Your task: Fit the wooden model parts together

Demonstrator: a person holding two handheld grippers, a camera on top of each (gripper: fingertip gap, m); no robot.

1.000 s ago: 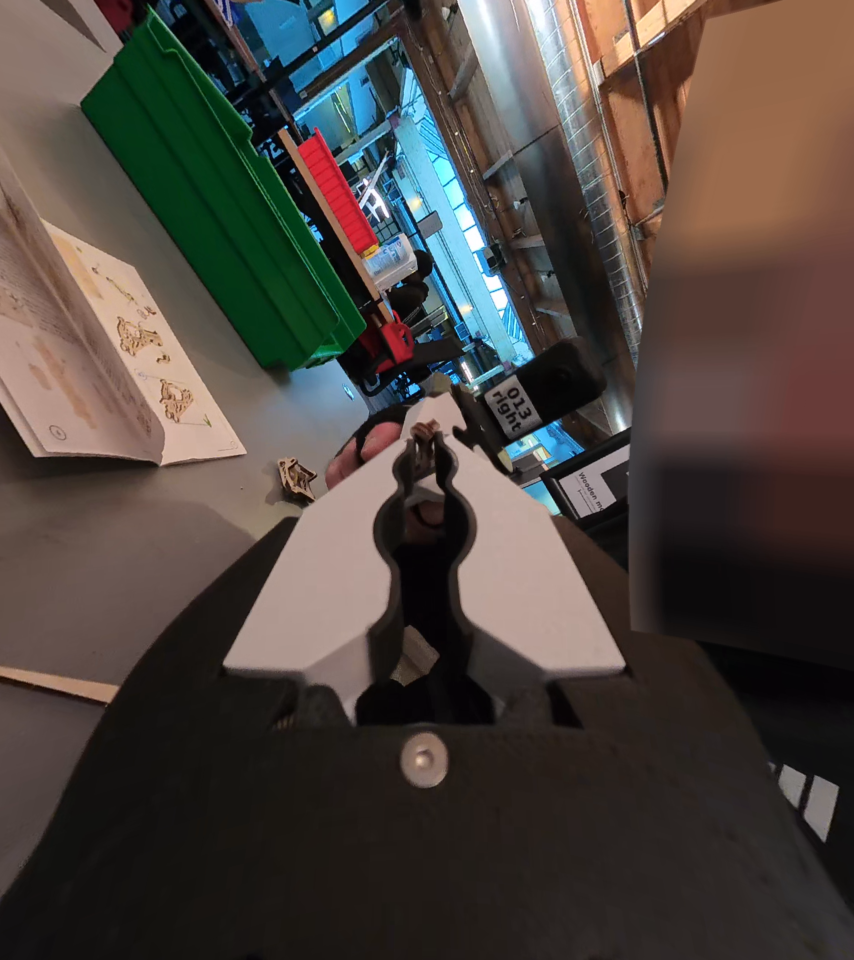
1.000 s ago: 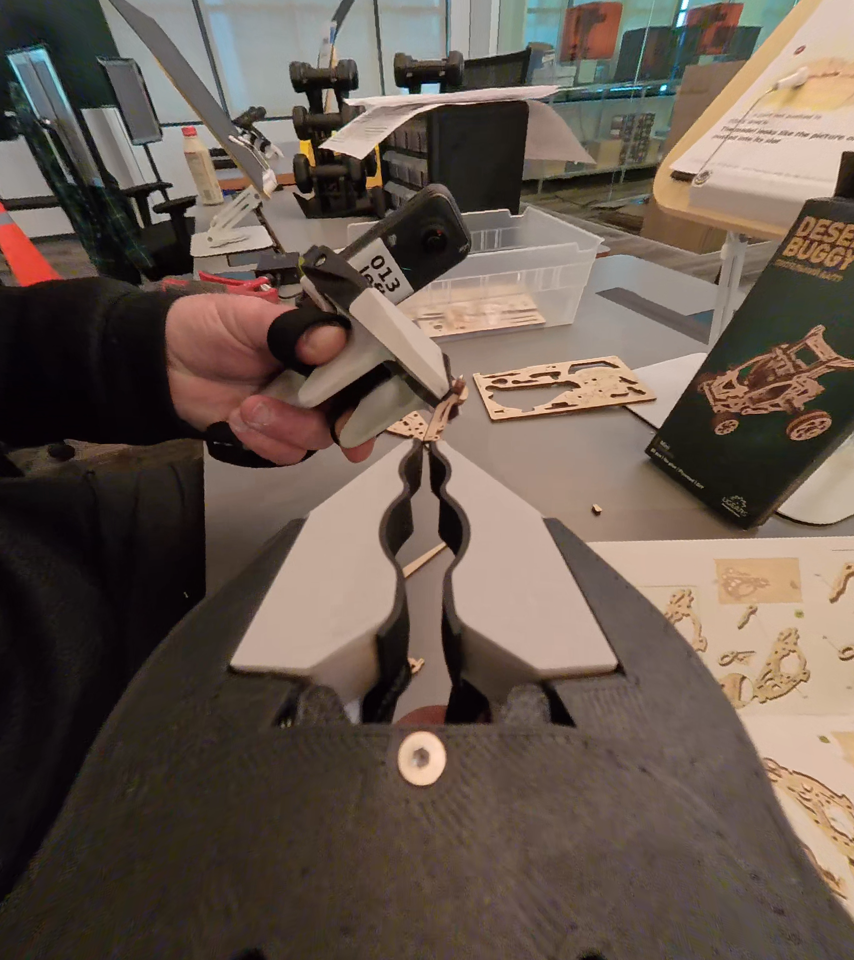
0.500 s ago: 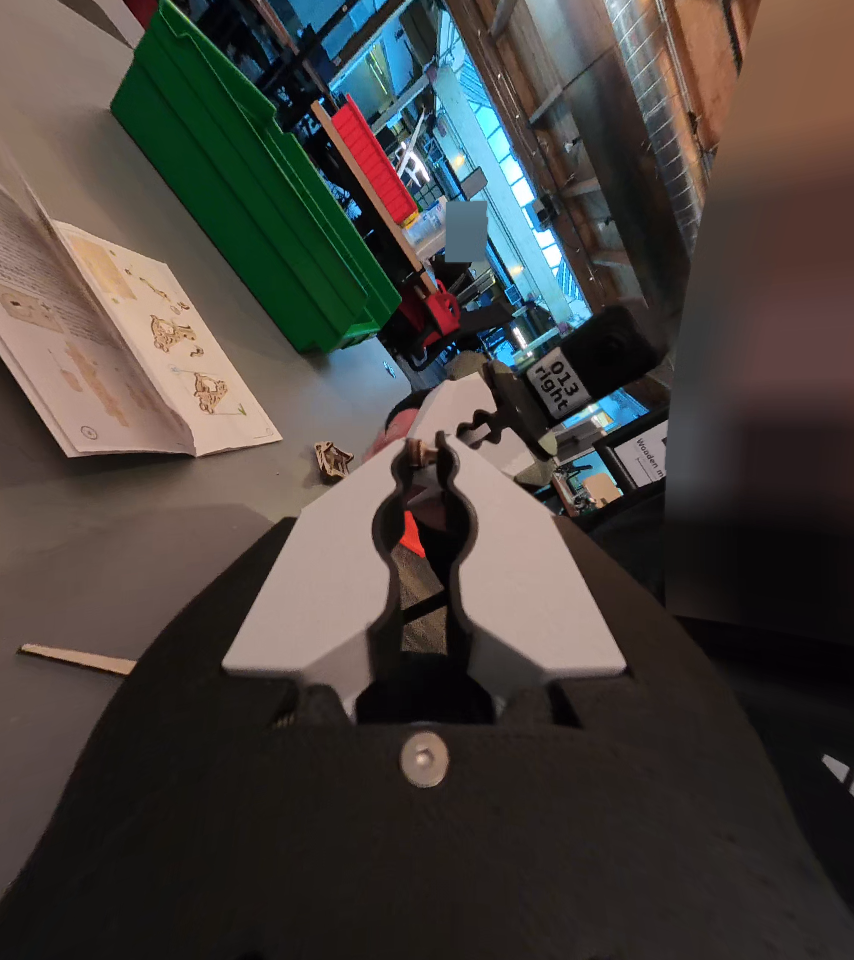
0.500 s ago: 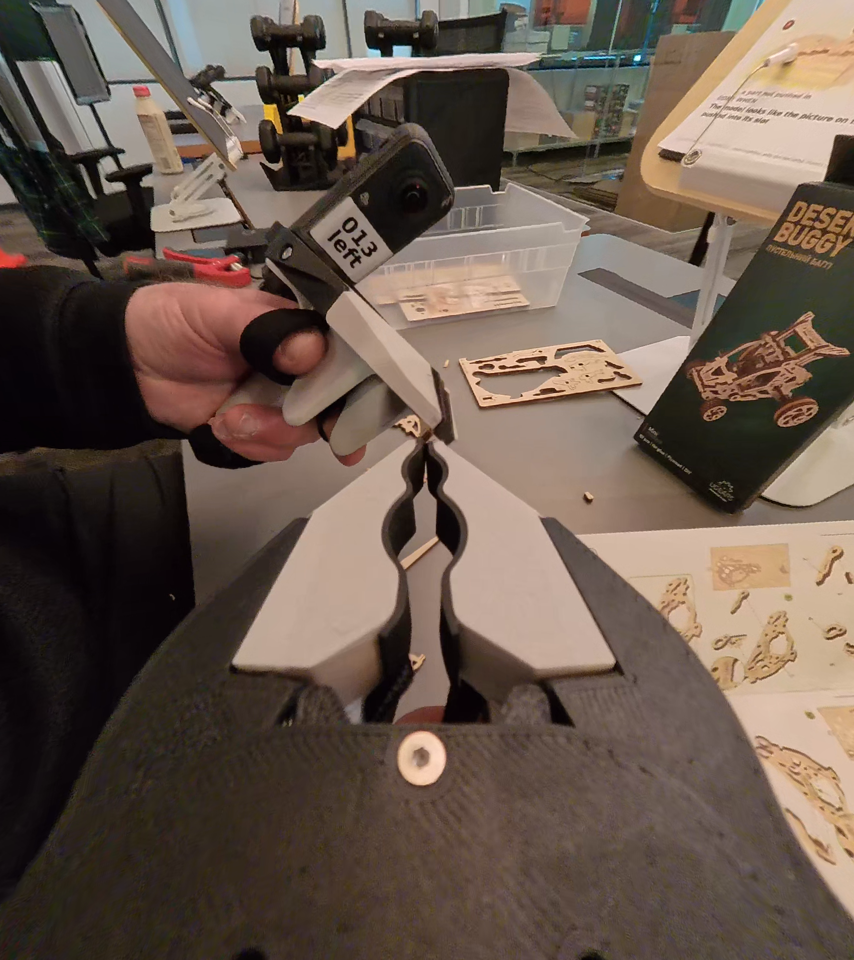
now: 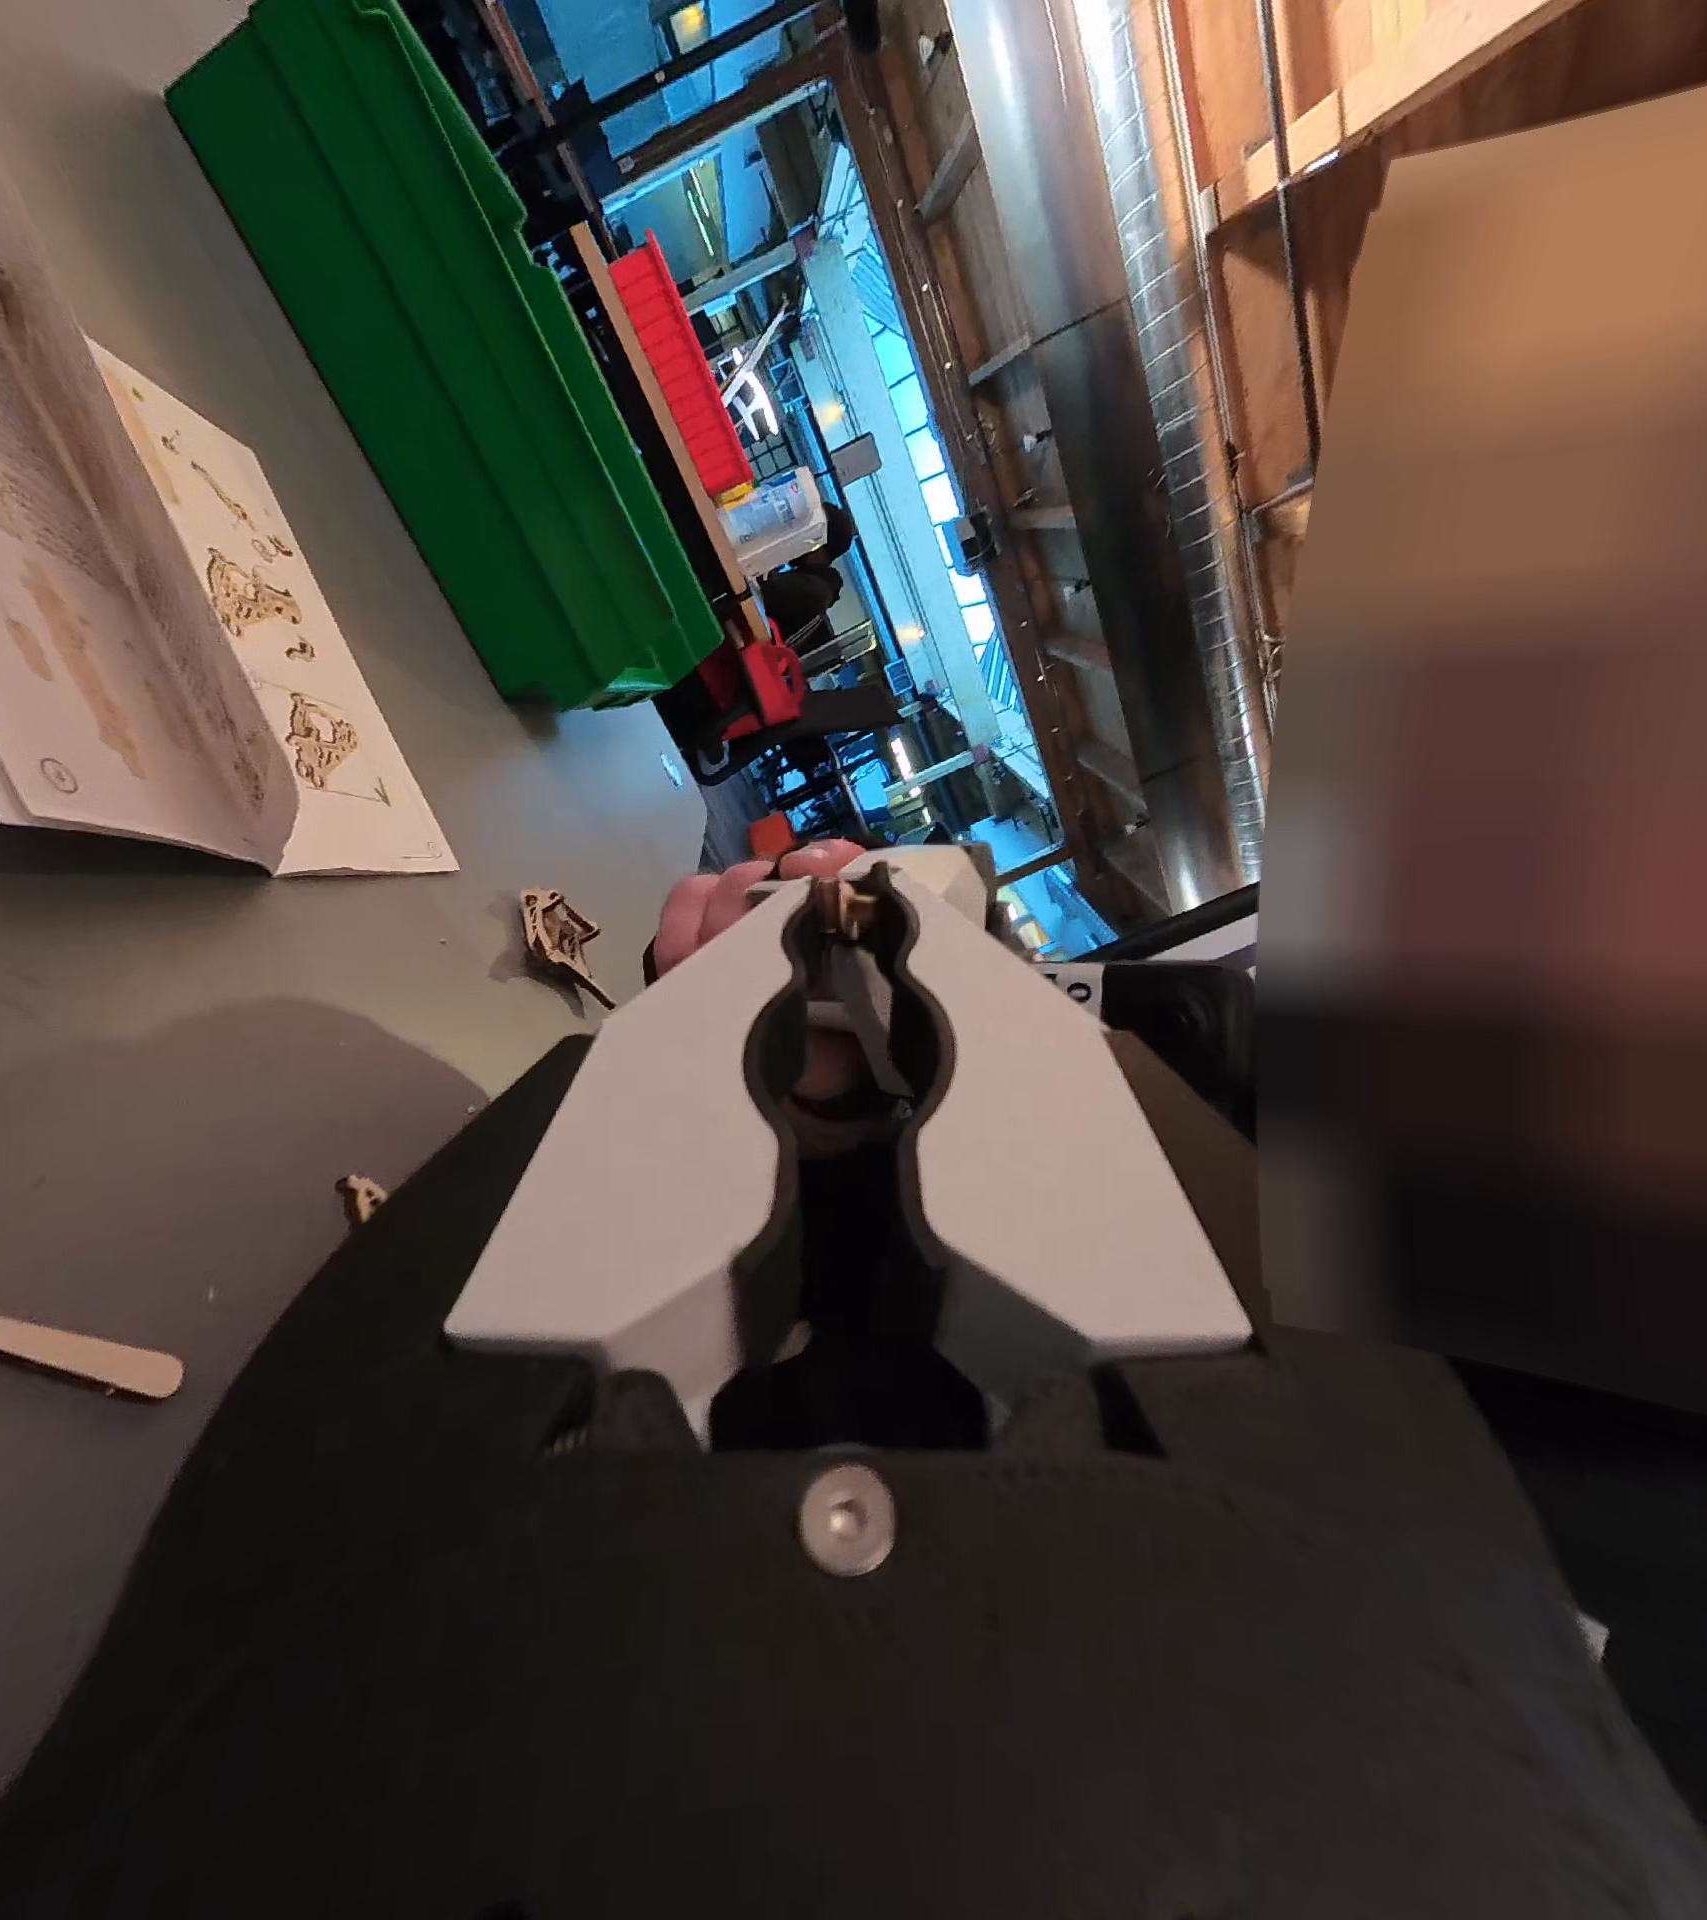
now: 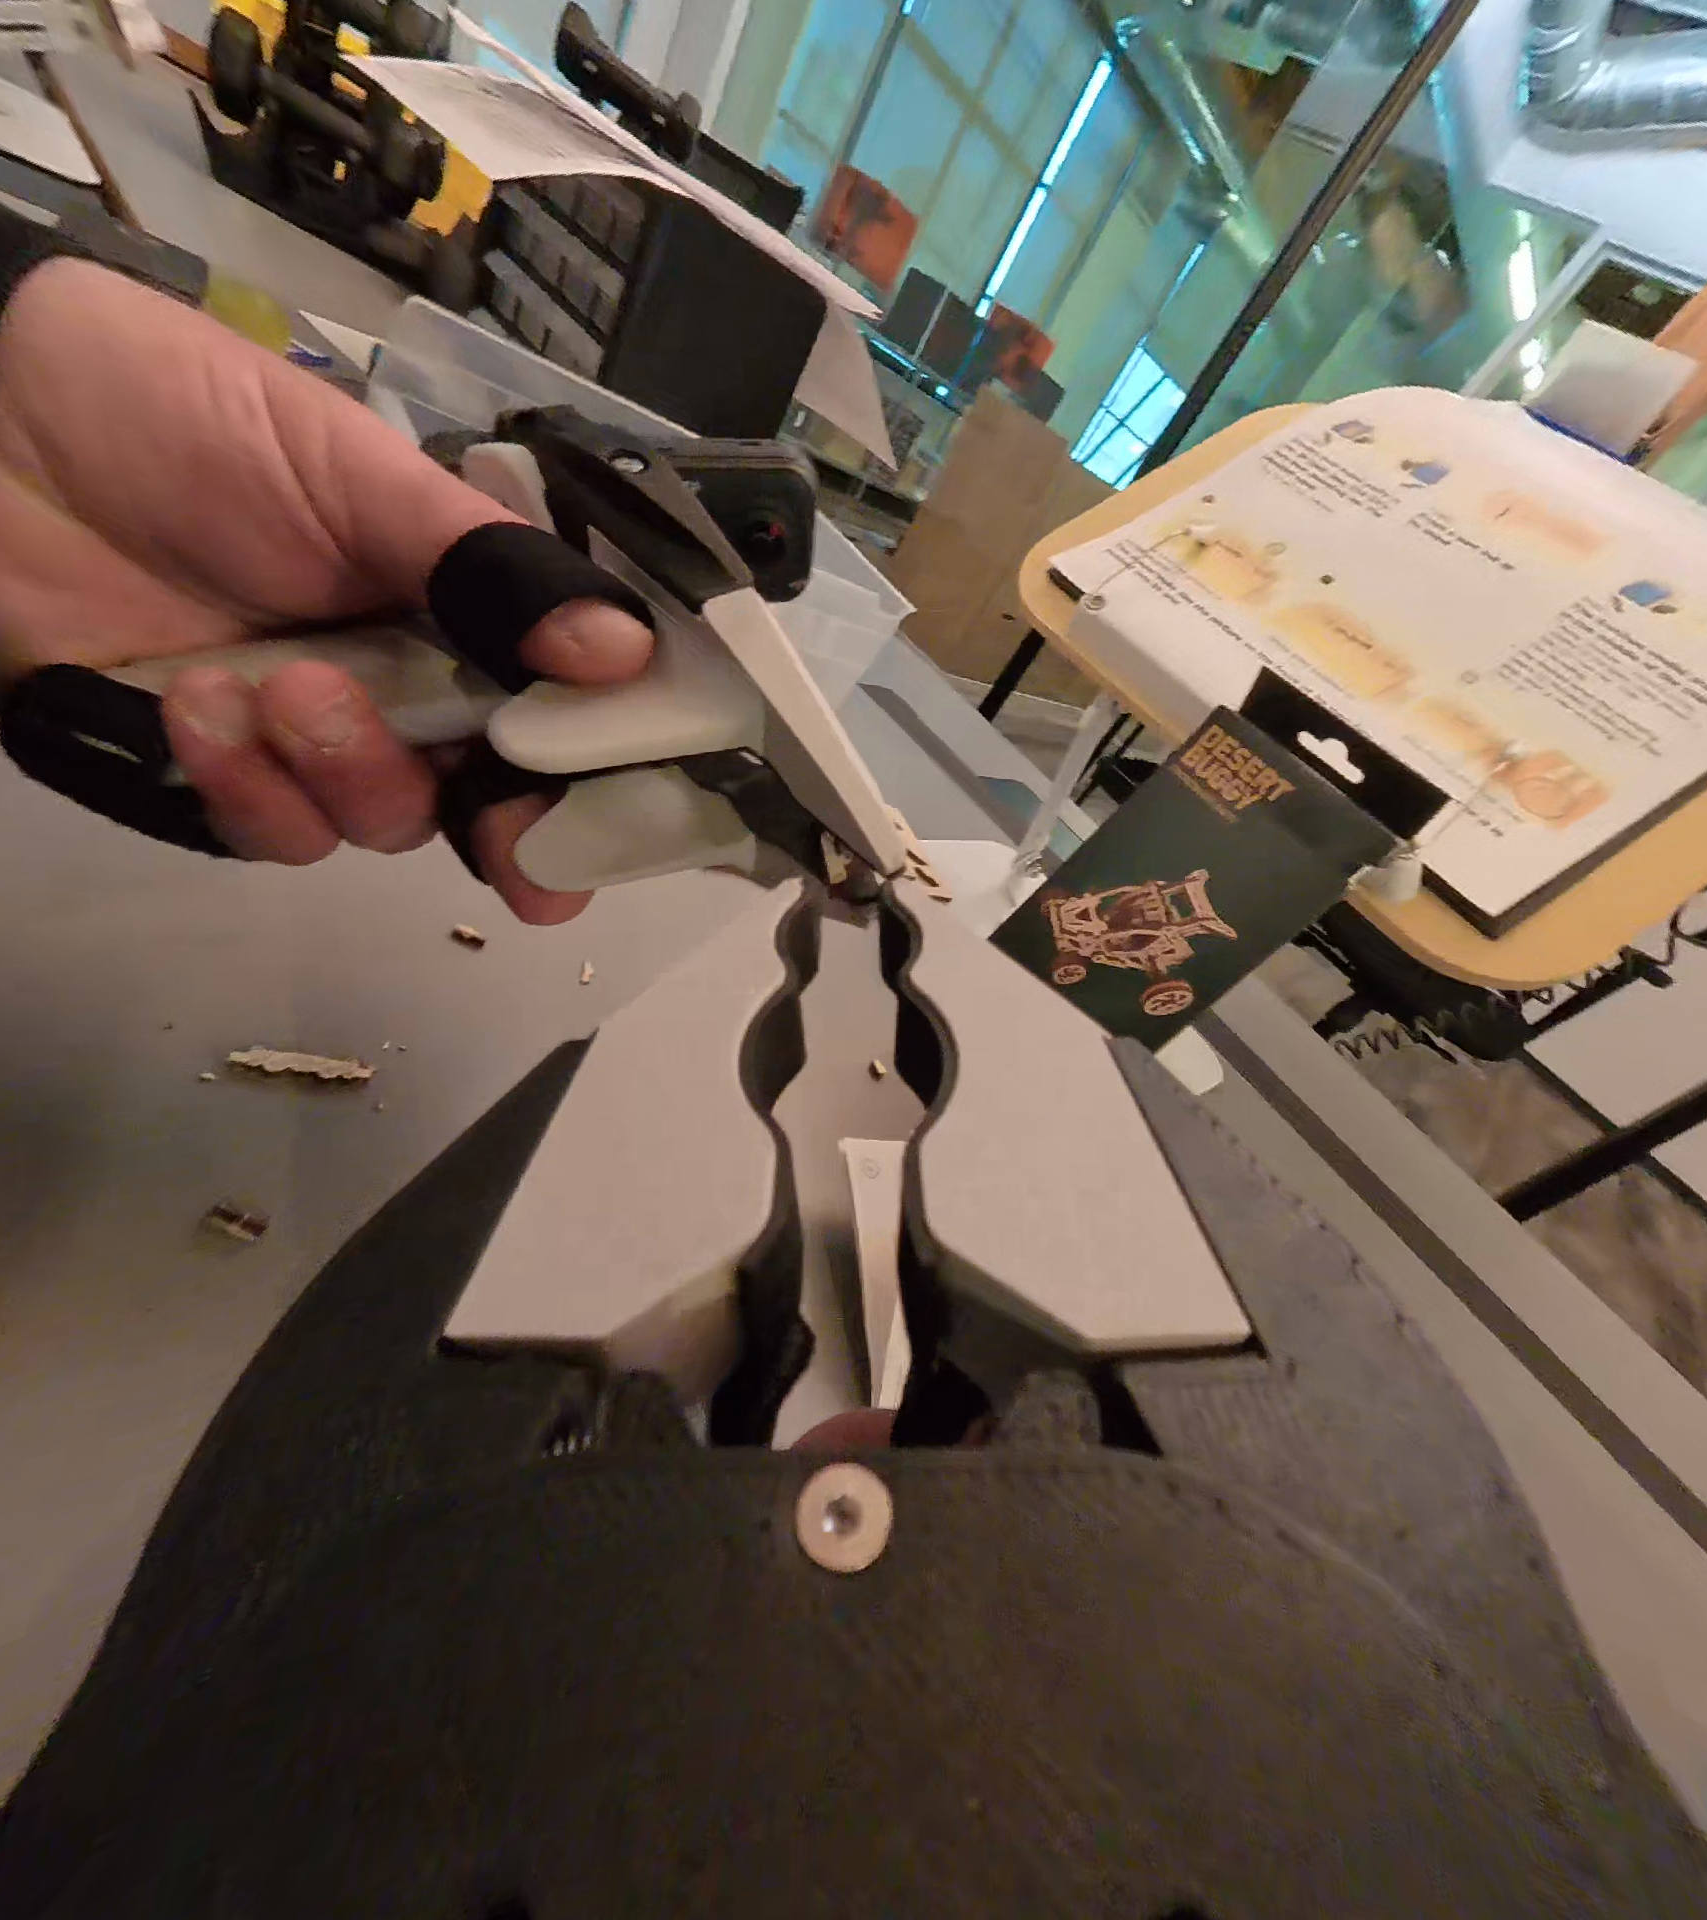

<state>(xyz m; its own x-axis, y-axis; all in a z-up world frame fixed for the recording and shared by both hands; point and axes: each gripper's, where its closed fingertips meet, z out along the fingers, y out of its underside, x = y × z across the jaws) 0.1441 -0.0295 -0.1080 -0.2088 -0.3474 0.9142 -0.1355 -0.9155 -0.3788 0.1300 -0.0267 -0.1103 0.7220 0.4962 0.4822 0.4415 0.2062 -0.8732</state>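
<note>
My left gripper (image 5: pixel 844 902) is shut on a small, pale wooden part (image 5: pixel 836 912) at its fingertips. In the right wrist view a hand (image 6: pixel 205 582) holds this gripper, and the part's toothed edge (image 6: pixel 922 871) sticks out past its tips. My right gripper (image 6: pixel 847 899) meets it tip to tip, with its jaws a little apart around the wooden part and the left gripper's lower fingertip. I cannot tell whether its pads press on anything. One grey finger (image 5: pixel 870 1013) of the right gripper shows through the left gripper's gap.
A green bin (image 5: pixel 433 343), an open instruction booklet (image 5: pixel 101 644), a small wooden sub-assembly (image 5: pixel 553 930) and a flat wooden stick (image 5: pixel 38 1351) lie on the grey table. A black model box (image 6: pixel 1192 883), a board with an instruction sheet (image 6: pixel 1451 623) and wood scraps (image 6: pixel 298 1062) are nearby. The grippers are tip to tip, or close to it.
Both grippers have turned while staying tip to tip. In the right wrist view the left gripper now shows side-on and closer. The wooden part stays in the left gripper's tips.
</note>
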